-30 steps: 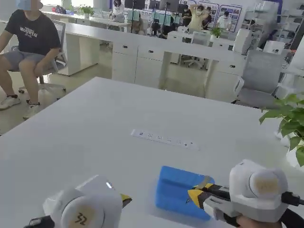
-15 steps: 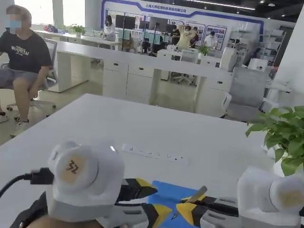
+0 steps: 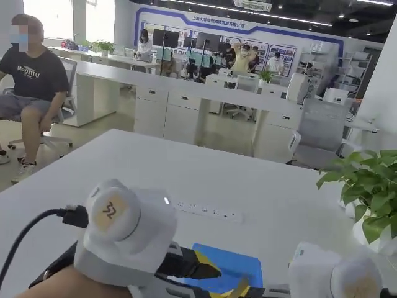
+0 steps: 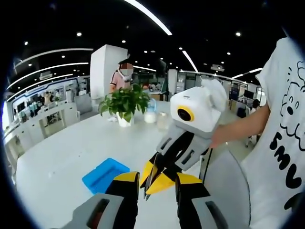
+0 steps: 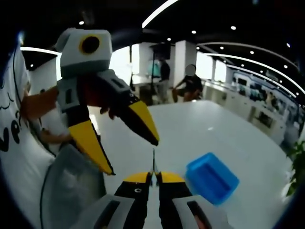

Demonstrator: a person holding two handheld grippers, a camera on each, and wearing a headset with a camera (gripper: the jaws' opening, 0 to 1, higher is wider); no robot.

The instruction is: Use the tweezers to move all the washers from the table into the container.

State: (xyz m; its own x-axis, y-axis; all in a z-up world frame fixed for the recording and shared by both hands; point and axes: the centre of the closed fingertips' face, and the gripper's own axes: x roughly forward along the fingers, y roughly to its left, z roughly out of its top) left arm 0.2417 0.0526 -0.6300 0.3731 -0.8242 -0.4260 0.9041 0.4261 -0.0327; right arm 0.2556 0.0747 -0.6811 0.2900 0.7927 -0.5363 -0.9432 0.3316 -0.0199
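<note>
Open-plan office space runs behind a white table (image 3: 279, 186): white desks, and a blue wall banner (image 3: 236, 28) with white Chinese lettering too small to read. In the head view a seated person (image 3: 31, 81) at the left wears a black T-shirt printed "MOUNTAI". A flat white power strip (image 3: 208, 211) lies on the smooth tabletop, and a leafy green plant (image 3: 366, 186) stands at the right.

The left gripper (image 5: 132, 155) has a boxy white plastic body and black jaws with yellow wedge tips. The head view shows a round tan sticker (image 3: 110, 211) on its back reading "32", and a black cable (image 3: 31, 236) running from it. Its jaws are spread wide, plain in both gripper views.

The right gripper (image 5: 154, 176) has its jaws pressed together on the tweezers (image 5: 153, 160), a thin metal sliver that rises straight between the yellow tips. The left gripper view shows the same pinch from the front, just ahead of the left jaws, with the holder's white T-shirt (image 4: 281, 124) behind; its black lettering cannot be read with confidence.

The container (image 3: 239, 261) is a shallow blue plastic tray, rectangular with rounded corners. It sits on the table just beyond both grippers' tips. The left gripper view adds the plant's white pot and a person in a pink top (image 4: 125, 78) standing behind it.
</note>
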